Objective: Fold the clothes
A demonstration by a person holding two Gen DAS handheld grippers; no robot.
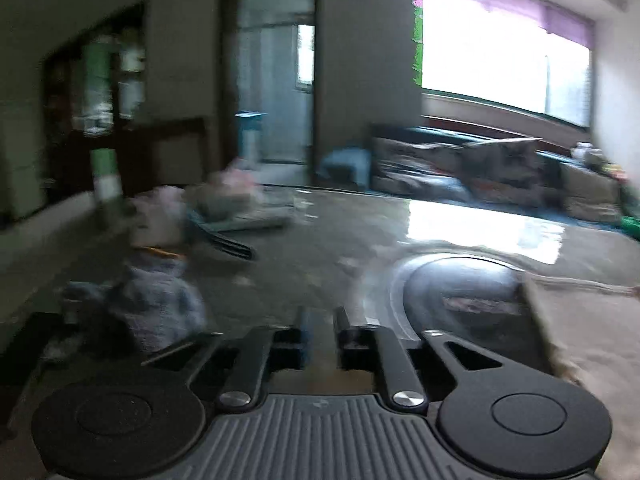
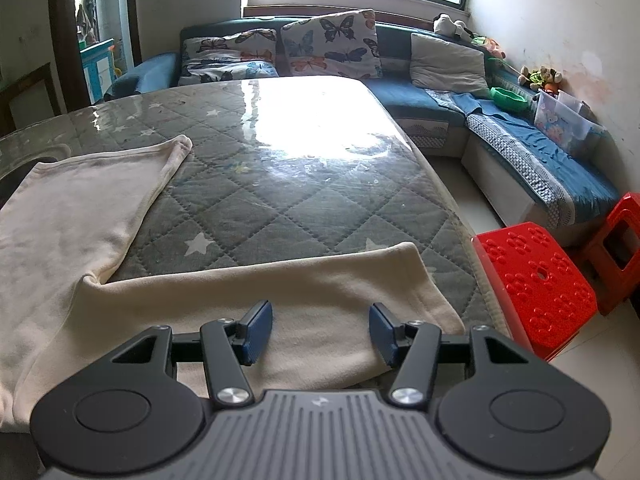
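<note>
A cream garment (image 2: pixel 168 308) lies spread on the quilted grey table (image 2: pixel 280 184), one part reaching toward the far left and one part lying across the near edge. My right gripper (image 2: pixel 320 330) is open just above the near part, its blue pads (image 2: pixel 258 332) well apart and empty. My left gripper (image 1: pixel 322 330) is nearly shut with a narrow gap, nothing seen between its fingers; this view is blurred by motion. The garment's edge (image 1: pixel 580 344) shows at the right of the left wrist view.
A red plastic stool (image 2: pixel 536 280) stands by the table's right edge, a second red stool (image 2: pixel 620 240) behind it. A blue sofa (image 2: pixel 400 80) with butterfly cushions runs behind and right. A blue cloth bundle (image 1: pixel 156 304), folded clothes (image 1: pixel 236 204) and a dark round inset (image 1: pixel 460 292) lie on the table.
</note>
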